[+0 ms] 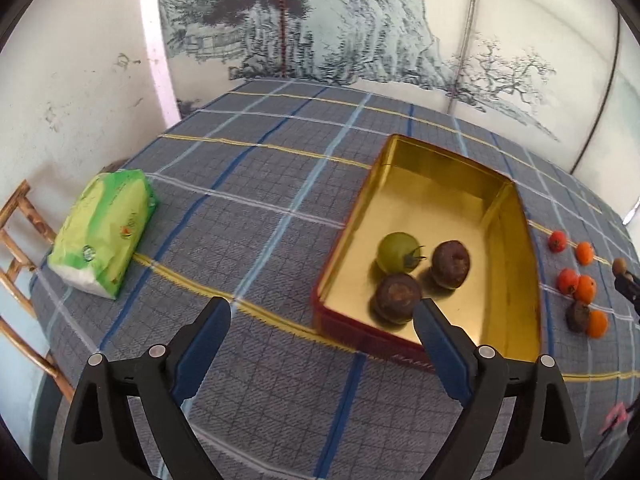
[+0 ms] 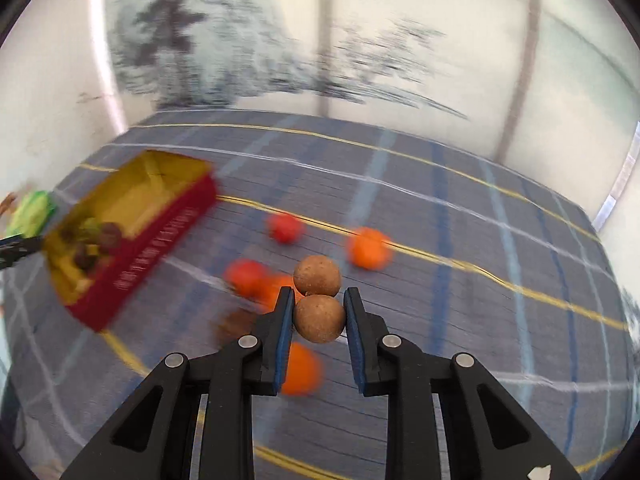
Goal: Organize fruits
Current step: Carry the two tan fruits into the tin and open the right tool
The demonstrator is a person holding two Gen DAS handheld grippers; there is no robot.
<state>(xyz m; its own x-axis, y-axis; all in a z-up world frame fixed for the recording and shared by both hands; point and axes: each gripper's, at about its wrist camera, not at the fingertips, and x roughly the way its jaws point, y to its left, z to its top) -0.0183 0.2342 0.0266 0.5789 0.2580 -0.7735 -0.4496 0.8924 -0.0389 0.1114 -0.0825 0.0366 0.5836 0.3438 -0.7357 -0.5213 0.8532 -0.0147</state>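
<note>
Left wrist view: left gripper [image 1: 322,312] spread wide and empty, hovering over the checked tablecloth [image 1: 248,184] just short of the gold tin [image 1: 520,264], red on its outer wall. Inside the tin, near its close end, lay a green fruit [image 1: 396,252] and two dark brown fruits [image 1: 450,264], [image 1: 396,296], all close together. Beyond the tin's right wall, loose on the cloth, sat small red and orange fruits [image 1: 576,280] plus one dark one. Well apart at the left lay a green tissue pack [image 1: 104,228], with a bamboo chair [image 1: 16,248] past the table edge and a landscape mural [image 1: 320,20] on the wall behind.

Right wrist view, much blurred: right gripper [image 2: 319,316] pressed onto a tan round fruit [image 2: 319,319], pinched across its middle, with a second tan fruit [image 2: 317,275] touching it just ahead. Likely a joined pair, light and firm-skinned, round enough to slip; best gripped at the widest part, with gentle pressure. Orange and red fruits [image 2: 368,254] lay scattered on the cloth below, the tin off to the left.
</note>
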